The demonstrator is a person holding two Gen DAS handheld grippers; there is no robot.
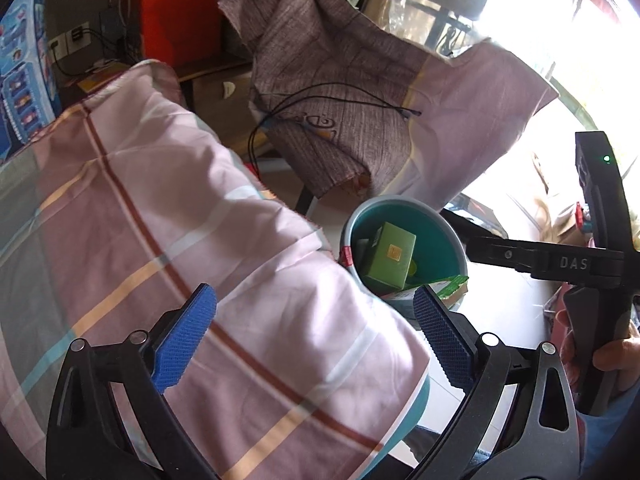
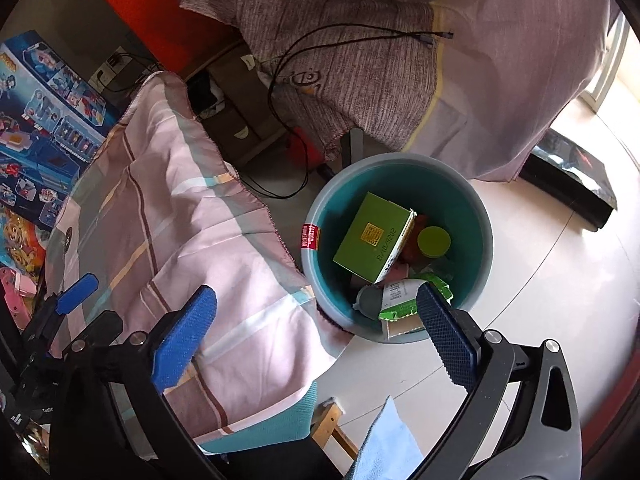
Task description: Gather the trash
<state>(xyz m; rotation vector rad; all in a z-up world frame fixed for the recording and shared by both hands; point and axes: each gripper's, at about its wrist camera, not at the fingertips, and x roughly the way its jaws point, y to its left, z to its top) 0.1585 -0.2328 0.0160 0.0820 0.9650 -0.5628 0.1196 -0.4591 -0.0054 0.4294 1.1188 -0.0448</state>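
A teal bin [image 2: 485, 240] stands on the pale floor. It holds a green box [image 2: 372, 236], a round green lid [image 2: 434, 242], a green and white packet [image 2: 404, 300] and other scraps. My right gripper [image 2: 316, 336] hangs above the bin's near left rim, open and empty. In the left wrist view the same bin [image 1: 352, 220] with the green box [image 1: 390, 256] sits ahead and to the right. My left gripper [image 1: 316, 340] is open and empty above the pink plaid cloth [image 1: 180, 220]. One of its blue fingertips [image 2: 76, 294] shows at the left of the right wrist view.
The pink plaid cloth [image 2: 180, 208] drapes over furniture left of the bin. A brown-grey cloth [image 2: 340, 40] with a black cable [image 2: 288, 64] hangs behind it. Toy boxes [image 2: 44, 120] stand far left, a black flat thing [image 2: 572, 184] lies at right, and a light blue cloth [image 2: 384, 444] is below.
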